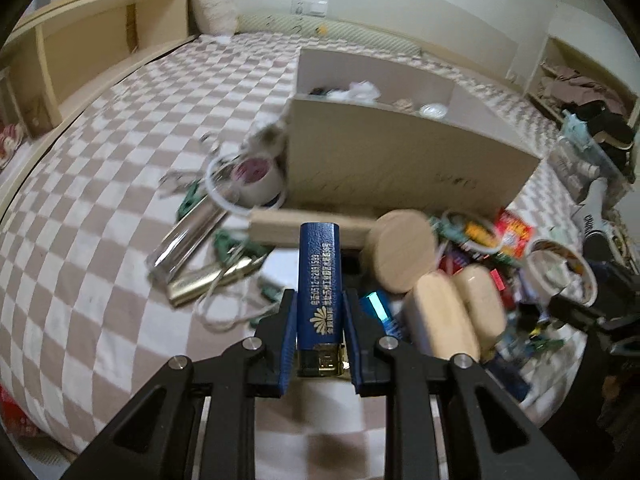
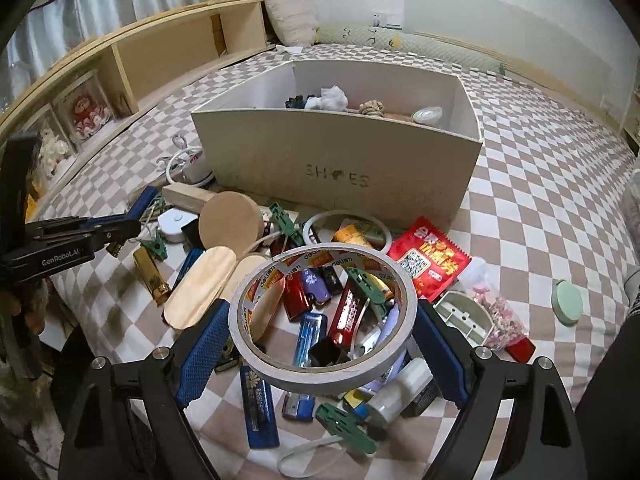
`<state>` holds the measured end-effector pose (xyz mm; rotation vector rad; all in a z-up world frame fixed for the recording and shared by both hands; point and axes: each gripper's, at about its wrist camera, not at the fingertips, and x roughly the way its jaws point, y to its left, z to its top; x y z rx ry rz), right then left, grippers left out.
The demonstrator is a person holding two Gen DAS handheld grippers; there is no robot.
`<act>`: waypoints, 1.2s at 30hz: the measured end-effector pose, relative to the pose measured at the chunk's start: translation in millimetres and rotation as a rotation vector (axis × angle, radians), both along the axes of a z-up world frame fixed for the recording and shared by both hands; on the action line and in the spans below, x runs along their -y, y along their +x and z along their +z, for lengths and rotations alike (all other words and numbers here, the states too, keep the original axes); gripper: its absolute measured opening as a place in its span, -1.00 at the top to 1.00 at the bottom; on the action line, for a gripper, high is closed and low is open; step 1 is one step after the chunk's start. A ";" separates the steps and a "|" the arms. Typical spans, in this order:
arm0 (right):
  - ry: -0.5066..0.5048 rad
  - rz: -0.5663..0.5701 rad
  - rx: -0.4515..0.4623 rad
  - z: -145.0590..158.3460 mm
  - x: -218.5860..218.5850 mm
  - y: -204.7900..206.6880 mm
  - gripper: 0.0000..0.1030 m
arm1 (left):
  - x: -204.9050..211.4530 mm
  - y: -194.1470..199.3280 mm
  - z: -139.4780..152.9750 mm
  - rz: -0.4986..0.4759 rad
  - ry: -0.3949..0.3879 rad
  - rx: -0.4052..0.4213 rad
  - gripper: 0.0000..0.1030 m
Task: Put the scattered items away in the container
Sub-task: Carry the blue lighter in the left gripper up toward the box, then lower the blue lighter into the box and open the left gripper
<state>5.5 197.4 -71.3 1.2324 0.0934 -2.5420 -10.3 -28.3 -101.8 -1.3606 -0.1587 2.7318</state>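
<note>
Two loads are in hand, ready for transfer into the box [image 2: 340, 160] at mid-bed. Next, each must rise over its near wall and be released. Right gripper [image 2: 320, 344], jaws wide, clamps a tape roll [image 2: 320, 316] above the pile along the bed's near edge; left gripper [image 1: 319, 312], nearly together, pinches a blue lighter [image 1: 320, 280].

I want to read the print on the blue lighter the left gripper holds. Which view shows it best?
The left wrist view: the blue lighter stands close and centred, gold print facing the camera, clamped in the left gripper. The right wrist view shows only a sliver of it beyond that gripper.
</note>
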 end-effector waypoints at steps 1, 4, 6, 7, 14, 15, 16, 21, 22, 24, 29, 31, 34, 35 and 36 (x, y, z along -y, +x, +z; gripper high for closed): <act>-0.001 -0.002 -0.007 2.5 0.3 -0.6 -0.74 | -3.6 -1.6 3.9 -0.013 0.005 -0.008 0.57; 0.001 -0.006 -0.034 10.5 1.8 -2.5 -0.74 | -13.7 -8.8 13.3 -0.043 0.007 -0.034 0.57; -0.001 -0.007 -0.054 17.7 3.1 -6.5 -0.74 | -19.8 -14.1 19.9 -0.055 0.011 -0.051 0.57; -0.003 -0.007 -0.062 20.7 3.5 -8.4 -0.74 | -21.5 -16.8 23.3 -0.058 0.013 -0.060 0.57; -0.011 -0.006 -0.136 47.3 8.8 -25.5 -0.74 | -27.5 -35.8 44.0 -0.092 0.022 -0.117 0.57; -0.012 -0.003 -0.145 50.3 10.0 -28.4 -0.74 | -28.2 -39.1 46.6 -0.096 0.023 -0.123 0.57; -0.011 0.001 -0.157 54.3 11.3 -32.5 -0.74 | -29.2 -43.0 48.9 -0.099 0.023 -0.130 0.57; -0.023 -0.004 -0.196 66.9 12.3 -50.8 -0.74 | -32.3 -66.2 55.9 -0.104 0.020 -0.145 0.57; -0.026 -0.003 -0.199 68.7 12.5 -54.9 -0.74 | -31.8 -70.8 56.3 -0.104 0.025 -0.145 0.57; -0.029 -0.003 -0.201 70.9 12.5 -63.1 -0.74 | -30.9 -82.9 56.0 -0.104 0.033 -0.140 0.57; -0.032 -0.013 -0.193 71.9 10.0 -85.6 -0.74 | -26.8 -112.6 57.0 -0.096 0.047 -0.132 0.57; -0.036 -0.020 -0.190 72.3 7.9 -95.5 -0.74 | -24.9 -126.8 58.9 -0.095 0.054 -0.133 0.57; -0.040 -0.031 -0.183 72.0 4.6 -109.7 -0.74 | -23.4 -147.4 60.9 -0.090 0.050 -0.137 0.57; -0.041 -0.035 -0.181 72.0 3.5 -114.5 -0.74 | -22.9 -154.0 61.1 -0.089 0.050 -0.137 0.57; -0.041 -0.037 -0.177 71.6 2.0 -119.6 -0.74 | -22.4 -159.3 60.2 -0.089 0.053 -0.135 0.57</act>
